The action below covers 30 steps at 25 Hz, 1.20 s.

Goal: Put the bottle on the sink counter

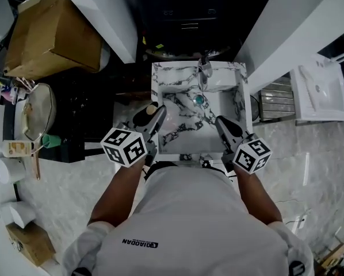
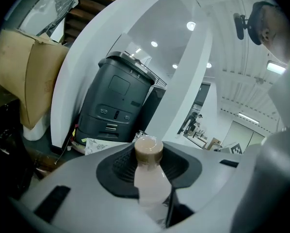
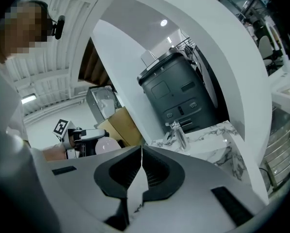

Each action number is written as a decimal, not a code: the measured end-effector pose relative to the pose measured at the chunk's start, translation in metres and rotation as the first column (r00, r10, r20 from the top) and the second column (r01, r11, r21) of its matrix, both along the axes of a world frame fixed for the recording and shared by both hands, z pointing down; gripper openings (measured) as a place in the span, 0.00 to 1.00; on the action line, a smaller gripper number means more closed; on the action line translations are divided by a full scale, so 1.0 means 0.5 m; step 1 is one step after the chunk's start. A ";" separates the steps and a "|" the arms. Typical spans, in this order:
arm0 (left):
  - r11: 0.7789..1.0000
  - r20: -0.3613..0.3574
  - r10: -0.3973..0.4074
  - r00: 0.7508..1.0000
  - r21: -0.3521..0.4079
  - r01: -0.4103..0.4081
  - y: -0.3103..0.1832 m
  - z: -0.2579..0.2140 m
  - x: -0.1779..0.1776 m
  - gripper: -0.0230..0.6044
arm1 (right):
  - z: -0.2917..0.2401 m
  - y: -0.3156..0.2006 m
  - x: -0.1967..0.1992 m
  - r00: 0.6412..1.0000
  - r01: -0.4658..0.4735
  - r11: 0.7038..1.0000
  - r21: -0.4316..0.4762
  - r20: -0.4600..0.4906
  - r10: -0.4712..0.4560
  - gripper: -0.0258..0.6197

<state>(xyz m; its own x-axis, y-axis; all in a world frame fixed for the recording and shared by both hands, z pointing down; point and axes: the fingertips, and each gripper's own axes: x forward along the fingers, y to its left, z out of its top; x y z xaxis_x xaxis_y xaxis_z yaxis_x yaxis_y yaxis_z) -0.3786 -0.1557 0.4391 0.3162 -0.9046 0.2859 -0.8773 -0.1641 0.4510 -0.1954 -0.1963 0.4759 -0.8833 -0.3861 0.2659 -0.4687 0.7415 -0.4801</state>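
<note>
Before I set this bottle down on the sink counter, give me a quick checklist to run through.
1. Grip on the bottle: ok, the left gripper has its jaws clamped on the body below the cap.
2. Cap on: ok.
3. Right gripper out of the way: ok, jaws shut, empty, apart from the bottle.
4. Bare spot on the sink counter: ok, it looks bare left of the faucet.
5. Bottle's bottom clear of the counter: cannot tell, hidden below the jaws.
</note>
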 end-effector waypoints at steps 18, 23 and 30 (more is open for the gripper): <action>0.993 0.088 0.107 0.990 -0.066 -0.102 -0.133 0.109 -0.043 0.25 | 0.052 -0.019 -0.051 0.996 -0.082 0.995 -0.049 -0.033 0.081 0.10; 0.992 0.126 0.118 0.985 -0.065 -0.110 -0.167 0.129 -0.049 0.25 | 0.070 -0.023 -0.059 0.995 -0.087 0.995 -0.041 -0.050 0.085 0.10; 0.992 0.171 0.114 0.979 -0.077 -0.102 -0.213 0.161 -0.065 0.25 | 0.085 -0.016 -0.059 0.994 -0.096 0.995 -0.039 -0.061 0.093 0.10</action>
<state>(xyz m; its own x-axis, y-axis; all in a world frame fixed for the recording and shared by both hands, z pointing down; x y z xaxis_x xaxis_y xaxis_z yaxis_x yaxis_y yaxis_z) -0.4112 -0.2621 0.5196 0.3504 -0.8448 0.4044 -0.9224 -0.2365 0.3053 -0.2250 -0.2042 0.5182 -0.8255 -0.4546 0.3345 -0.5644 0.6723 -0.4791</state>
